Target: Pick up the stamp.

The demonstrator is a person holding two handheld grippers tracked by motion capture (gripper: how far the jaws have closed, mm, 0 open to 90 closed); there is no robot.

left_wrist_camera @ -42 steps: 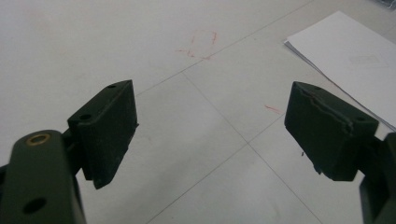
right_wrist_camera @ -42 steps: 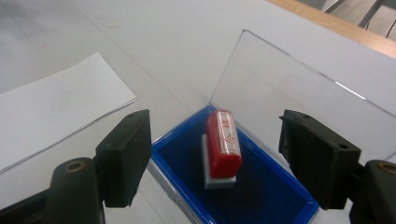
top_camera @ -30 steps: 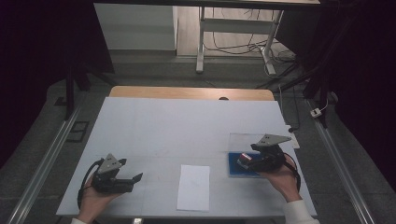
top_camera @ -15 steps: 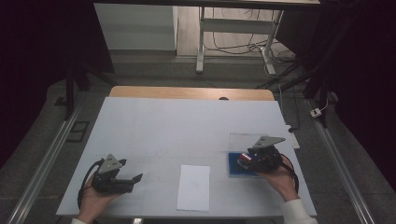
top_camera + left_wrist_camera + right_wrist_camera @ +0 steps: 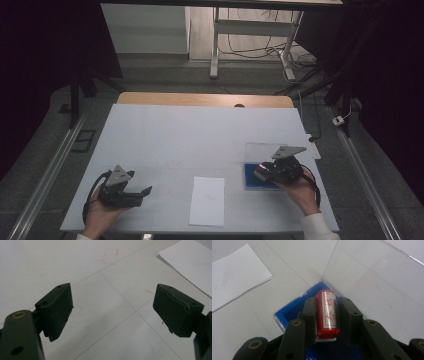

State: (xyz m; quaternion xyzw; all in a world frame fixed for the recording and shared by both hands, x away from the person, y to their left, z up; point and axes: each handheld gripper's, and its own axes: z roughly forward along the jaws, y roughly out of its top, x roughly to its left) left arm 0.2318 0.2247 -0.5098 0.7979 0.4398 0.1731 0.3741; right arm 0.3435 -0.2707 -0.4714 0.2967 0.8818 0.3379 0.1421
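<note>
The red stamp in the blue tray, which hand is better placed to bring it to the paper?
Right: the right gripper has just closed its jaws on the red stamp; the left gripper is open over bare table.

Dim, dark surroundings; the table (image 5: 200,135) is evenly lit, both gripper views slightly soft.

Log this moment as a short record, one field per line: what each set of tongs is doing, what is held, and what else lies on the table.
right tongs: jaws have just been closing; now shut on the red stamp
stamp position: lying over the blue tray, which has an open clear lid
left tongs: open, nothing between the jaws, low over the bare table
paper sheet: flat on the table between the two hands, untouched
faint red marks: on the table surface ahead of the left tongs
</note>
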